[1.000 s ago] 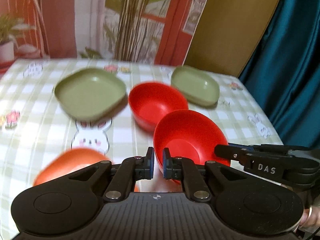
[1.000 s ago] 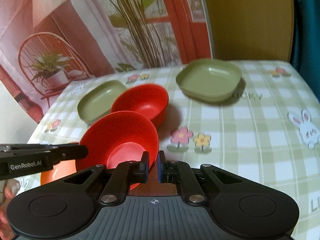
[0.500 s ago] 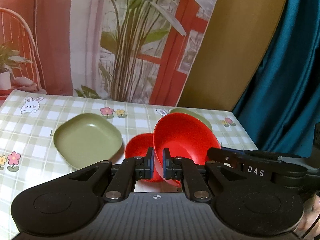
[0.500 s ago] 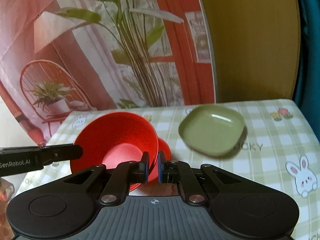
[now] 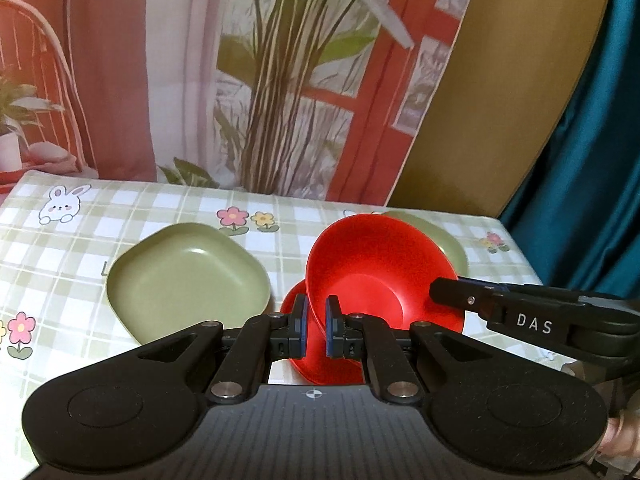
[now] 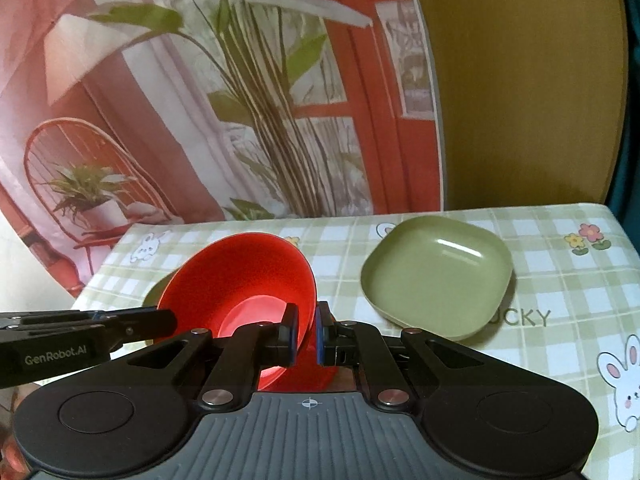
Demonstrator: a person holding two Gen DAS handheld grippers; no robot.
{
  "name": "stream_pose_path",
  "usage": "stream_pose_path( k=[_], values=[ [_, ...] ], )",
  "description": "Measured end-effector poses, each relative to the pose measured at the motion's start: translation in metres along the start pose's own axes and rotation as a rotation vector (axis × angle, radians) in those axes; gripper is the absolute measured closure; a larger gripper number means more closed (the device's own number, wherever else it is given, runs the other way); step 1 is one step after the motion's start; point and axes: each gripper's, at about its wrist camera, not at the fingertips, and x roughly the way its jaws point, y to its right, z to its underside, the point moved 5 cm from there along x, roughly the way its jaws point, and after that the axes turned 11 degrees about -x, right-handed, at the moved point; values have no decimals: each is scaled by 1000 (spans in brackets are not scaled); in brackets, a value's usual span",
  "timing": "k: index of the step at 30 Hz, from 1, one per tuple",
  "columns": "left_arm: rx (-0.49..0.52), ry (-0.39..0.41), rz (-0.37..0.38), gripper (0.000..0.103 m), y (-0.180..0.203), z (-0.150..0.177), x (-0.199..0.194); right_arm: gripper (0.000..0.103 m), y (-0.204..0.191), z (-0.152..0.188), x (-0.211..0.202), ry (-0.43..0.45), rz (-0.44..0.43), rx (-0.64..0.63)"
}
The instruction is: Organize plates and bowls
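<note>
Both grippers are clamping 1 red bowl (image 5: 372, 264) by opposite rim edges: the left gripper (image 5: 316, 330) and the right gripper (image 6: 306, 334) are each pinching nearly shut on it. The bowl is hanging tilted above a second red bowl (image 5: 294, 312), between 2 green plates (image 5: 188, 276) (image 6: 436, 276) sitting on the checked tablecloth (image 6: 560, 288).

Home dining table (image 5: 48, 248), printed backdrop (image 5: 280, 80)

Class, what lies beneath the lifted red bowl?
Under the lifted red bowl, another red bowl shows only partly; its inside is hidden. Behind, a green plate peeks out.
</note>
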Motion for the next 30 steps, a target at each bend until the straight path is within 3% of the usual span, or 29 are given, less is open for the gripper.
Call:
stream_pose_path(
  k=[10,24,30],
  values=[
    [10,-64,-23,94,-11,9,32,95,10,18,32,-68,-7,33],
    [6,-94,-31,93,-17,18,46,93,11,29,39,-94,-7,44],
    [-7,-109,-34,86,-21,20,48,91,11,32,38,-100,-9,52]
  ],
)
